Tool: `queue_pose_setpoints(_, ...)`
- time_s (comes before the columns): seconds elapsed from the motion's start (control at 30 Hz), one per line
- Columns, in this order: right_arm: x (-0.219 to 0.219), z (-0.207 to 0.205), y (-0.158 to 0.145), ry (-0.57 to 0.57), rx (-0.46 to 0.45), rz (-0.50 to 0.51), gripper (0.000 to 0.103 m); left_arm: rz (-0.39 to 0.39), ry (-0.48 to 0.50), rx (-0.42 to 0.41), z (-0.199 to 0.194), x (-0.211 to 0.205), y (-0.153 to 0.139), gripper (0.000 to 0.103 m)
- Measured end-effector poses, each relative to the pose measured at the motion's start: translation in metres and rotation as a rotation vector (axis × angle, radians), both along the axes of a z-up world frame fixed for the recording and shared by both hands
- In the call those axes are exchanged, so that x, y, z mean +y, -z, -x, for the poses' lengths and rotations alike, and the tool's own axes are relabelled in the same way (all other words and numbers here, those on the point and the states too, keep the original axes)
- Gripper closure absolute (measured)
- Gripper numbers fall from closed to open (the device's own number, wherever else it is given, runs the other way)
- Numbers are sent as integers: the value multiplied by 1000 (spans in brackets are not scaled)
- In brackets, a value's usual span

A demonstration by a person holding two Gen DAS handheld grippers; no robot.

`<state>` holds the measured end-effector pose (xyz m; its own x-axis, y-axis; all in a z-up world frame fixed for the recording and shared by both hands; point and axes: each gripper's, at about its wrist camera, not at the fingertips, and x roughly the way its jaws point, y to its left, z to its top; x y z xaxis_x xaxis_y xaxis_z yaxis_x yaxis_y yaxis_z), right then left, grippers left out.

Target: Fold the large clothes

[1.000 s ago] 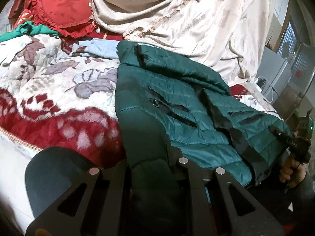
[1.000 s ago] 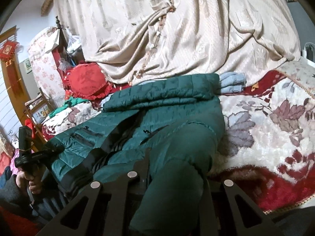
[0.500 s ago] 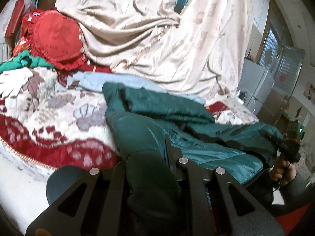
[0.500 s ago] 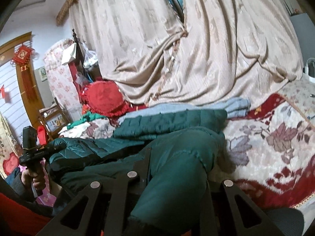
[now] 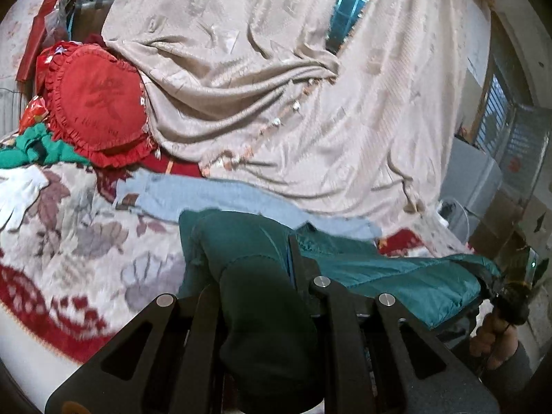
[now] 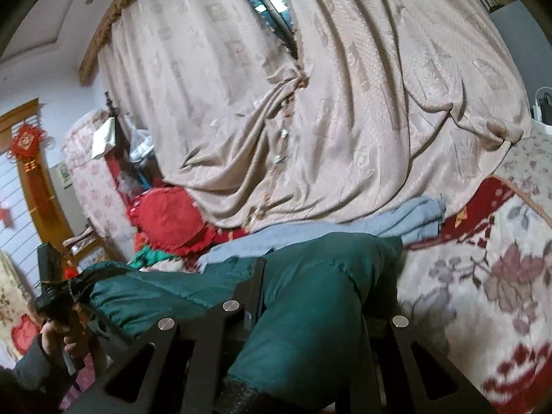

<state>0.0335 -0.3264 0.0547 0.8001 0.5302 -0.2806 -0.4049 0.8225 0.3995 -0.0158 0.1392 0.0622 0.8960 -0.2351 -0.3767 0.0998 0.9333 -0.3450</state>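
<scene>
Both grippers grip the hem end of the green jacket (image 5: 396, 276), one at each corner, and hold that end raised above the bed (image 5: 69, 241). The far end of the jacket rests on the blanket, touching the blue garment (image 5: 214, 196) that lies behind it.

1. Left gripper (image 5: 265, 296): the jaws are clamped on a thick bunch of jacket fabric. Right gripper (image 6: 310, 310): the jaws are likewise closed on a thick fold of the jacket.
2. Hold both clamps firm. The padded shell looks slippery and bulky, so a loose grip is likely to shed layers.
3. Keep the two corners level and well apart, so that the hem edge stays taut between them. A sagging middle will probably produce a crooked fold.
4. Carry the hem forward over the body of the jacket toward the collar end. Move both grippers at the same rate.
5. Stop short of the blue garment and the curtain (image 5: 276, 86), so that neither is caught in the fold.
6. Lower the hem flat onto the jacket before you release. Release both corners together.

Caution: the padding may spring back; press the fold down if it lifts.
</scene>
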Motion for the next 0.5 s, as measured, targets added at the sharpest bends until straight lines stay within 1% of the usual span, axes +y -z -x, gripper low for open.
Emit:
queue_pose_setpoints(0.13,8,-57,4,30,50,10,88,15,-41,18,-53,11,6,92)
queue_pose_setpoints(0.2,14,-87,10,38,96,22,88,-12,-76,45,-85,12,17,90)
queue_pose_setpoints(0.3,24,-126,23,56,151,65,88,-102,-116,83,-126,6,36,89)
queue_pose_setpoints(0.33,28,-140,29,59,171,82,88,-114,-121,100,-137,6,43,89)
queue_pose_setpoints(0.43,34,-174,42,69,225,110,88,-104,-139,176,-174,10,64,89)
queue_pose_setpoints(0.5,38,-198,50,72,268,130,88,-108,-154,209,-195,11,72,89)
